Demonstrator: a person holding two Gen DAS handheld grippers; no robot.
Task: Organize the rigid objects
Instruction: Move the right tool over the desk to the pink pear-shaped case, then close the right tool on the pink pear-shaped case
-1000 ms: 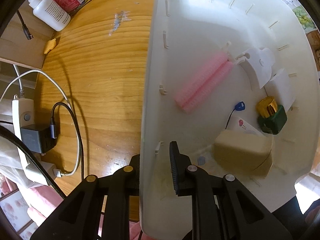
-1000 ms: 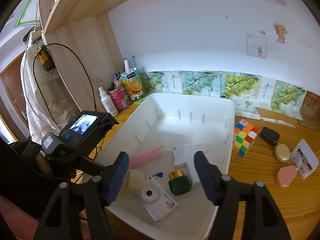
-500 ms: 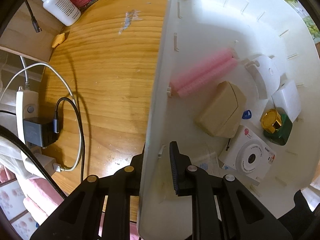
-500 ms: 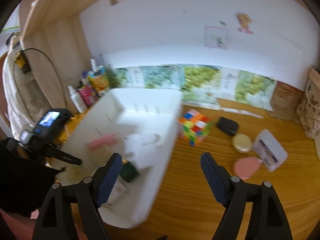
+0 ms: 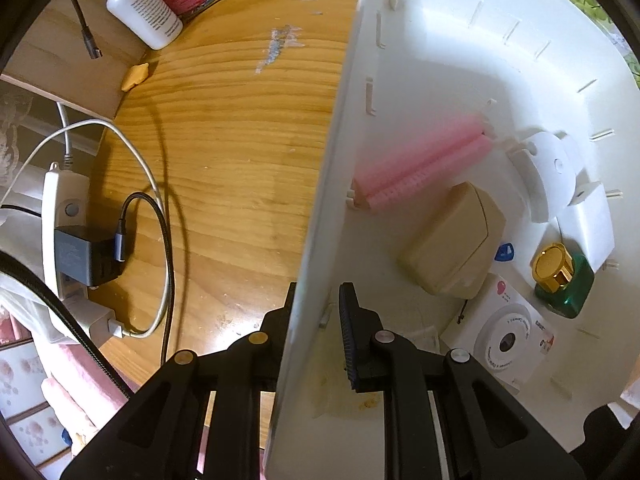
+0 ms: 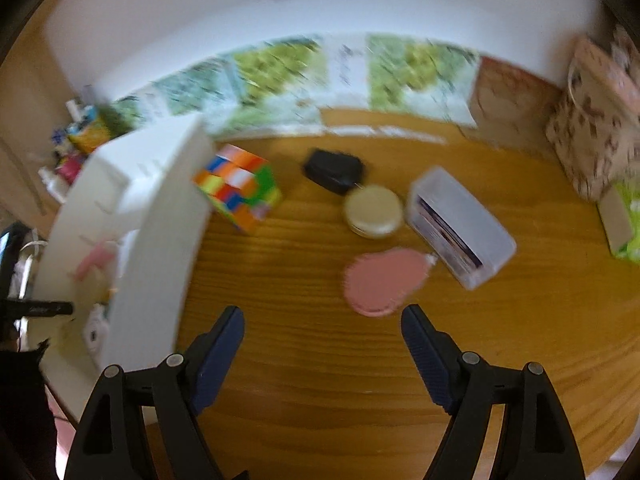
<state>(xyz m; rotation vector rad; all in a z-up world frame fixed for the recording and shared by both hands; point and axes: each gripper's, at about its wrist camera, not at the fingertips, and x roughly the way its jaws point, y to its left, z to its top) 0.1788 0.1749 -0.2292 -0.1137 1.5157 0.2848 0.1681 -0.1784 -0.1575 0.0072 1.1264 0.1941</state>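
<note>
Bin (image 5: 440, 60) is partly filled: pink rollers (image 5: 420, 164), tan box (image 5: 452, 240), white camera (image 5: 508, 340), green bottle with gold cap (image 5: 560, 276) and white parts (image 5: 548, 172) are seen inside. Bin wall is clamped by left gripper (image 5: 316, 312), 1 finger outside, 1 inside. On the table (image 6: 320, 380), beside the bin, 5 items are left: cube (image 6: 240, 188), black case (image 6: 332, 168), round tin (image 6: 374, 210), pink disc (image 6: 384, 280), clear box (image 6: 460, 224). Right gripper (image 6: 322, 344) is spread wide, jaws just opened further, nothing between them; it is aimed near the pink disc, judged the likely next pick.
</note>
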